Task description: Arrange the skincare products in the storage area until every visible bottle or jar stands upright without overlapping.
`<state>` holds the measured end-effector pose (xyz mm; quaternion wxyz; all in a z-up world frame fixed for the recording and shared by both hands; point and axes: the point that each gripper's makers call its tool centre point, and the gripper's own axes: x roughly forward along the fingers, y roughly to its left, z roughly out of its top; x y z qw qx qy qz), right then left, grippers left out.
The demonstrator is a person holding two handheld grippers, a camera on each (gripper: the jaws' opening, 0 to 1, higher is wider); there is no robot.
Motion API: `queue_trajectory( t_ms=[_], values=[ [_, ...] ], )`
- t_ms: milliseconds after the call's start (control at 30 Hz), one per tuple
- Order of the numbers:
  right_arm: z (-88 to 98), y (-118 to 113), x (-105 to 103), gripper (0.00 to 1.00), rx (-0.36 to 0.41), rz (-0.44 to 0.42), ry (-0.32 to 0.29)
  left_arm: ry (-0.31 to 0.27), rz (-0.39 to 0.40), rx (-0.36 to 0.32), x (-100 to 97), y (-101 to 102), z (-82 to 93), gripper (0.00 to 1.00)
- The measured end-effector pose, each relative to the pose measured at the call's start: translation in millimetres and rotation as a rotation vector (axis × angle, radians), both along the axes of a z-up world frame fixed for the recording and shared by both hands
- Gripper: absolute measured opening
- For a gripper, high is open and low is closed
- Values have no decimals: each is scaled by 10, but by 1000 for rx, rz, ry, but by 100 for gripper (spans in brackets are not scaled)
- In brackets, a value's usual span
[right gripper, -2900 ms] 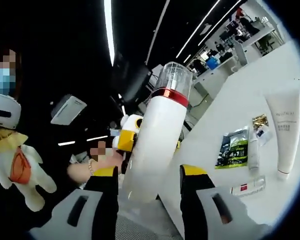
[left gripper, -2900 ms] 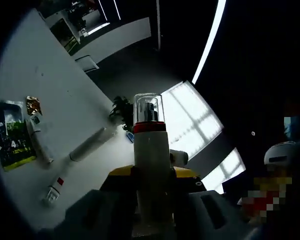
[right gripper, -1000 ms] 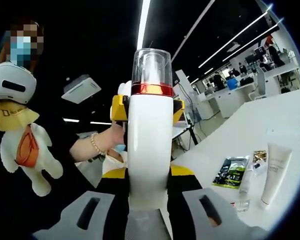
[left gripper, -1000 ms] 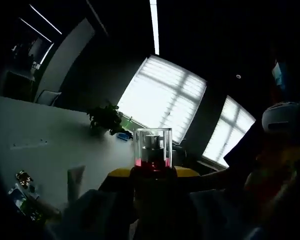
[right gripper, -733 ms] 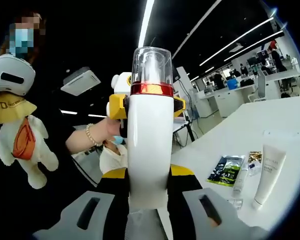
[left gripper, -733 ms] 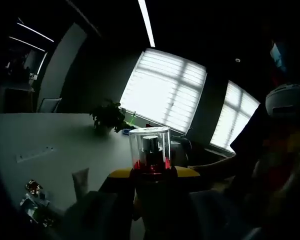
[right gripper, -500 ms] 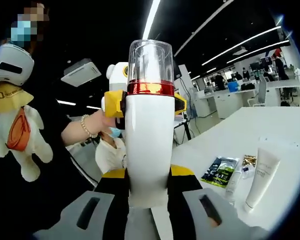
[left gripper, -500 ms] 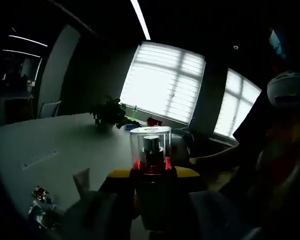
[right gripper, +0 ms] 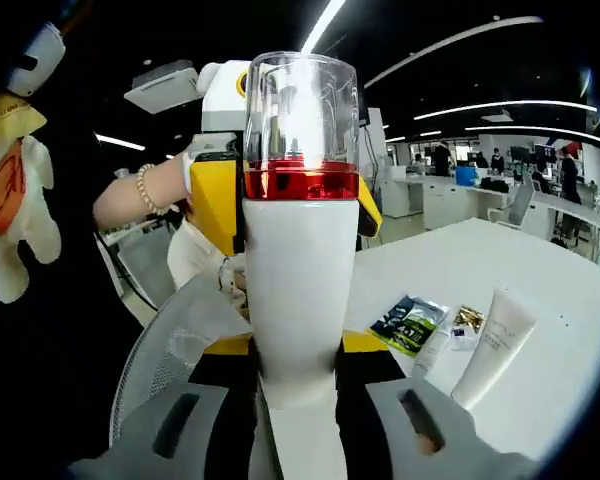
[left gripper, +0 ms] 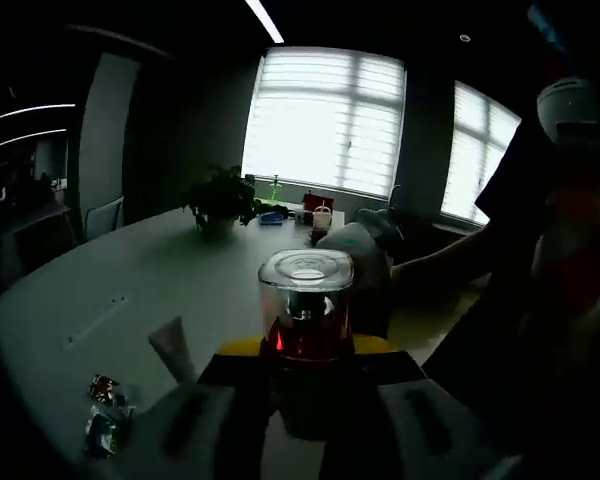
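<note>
Pump bottle (right gripper: pixel 300 250) upright between both grippers, long axis along the jaws, above the bench (right gripper: pixel 540 330); right gripper (right gripper: pixel 300 400) and left gripper (left gripper: pixel 300 400) both clamp it, tube (right gripper: pixel 490 345) lies beside.

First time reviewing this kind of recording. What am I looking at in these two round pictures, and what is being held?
A person holds a two-jaw hand-held gripper in each hand, with a fisheye camera riding on each. The right gripper view looks along the right hand-held gripper, the left gripper view along the left hand-held gripper. Both are shut on one white pump bottle with a red band and a clear cap, held above a white table. On the table lie a white tube, a dark green sachet and a small gold packet.
</note>
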<state>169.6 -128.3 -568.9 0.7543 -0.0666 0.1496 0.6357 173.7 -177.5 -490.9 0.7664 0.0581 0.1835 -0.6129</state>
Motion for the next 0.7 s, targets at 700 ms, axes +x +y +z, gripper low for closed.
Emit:
queue_trajectory(
  t_ms=[700],
  values=[
    [-1069,136,185,29,-258,-103,-5,-1,-110,206,105,234,-1018,25]
  ],
)
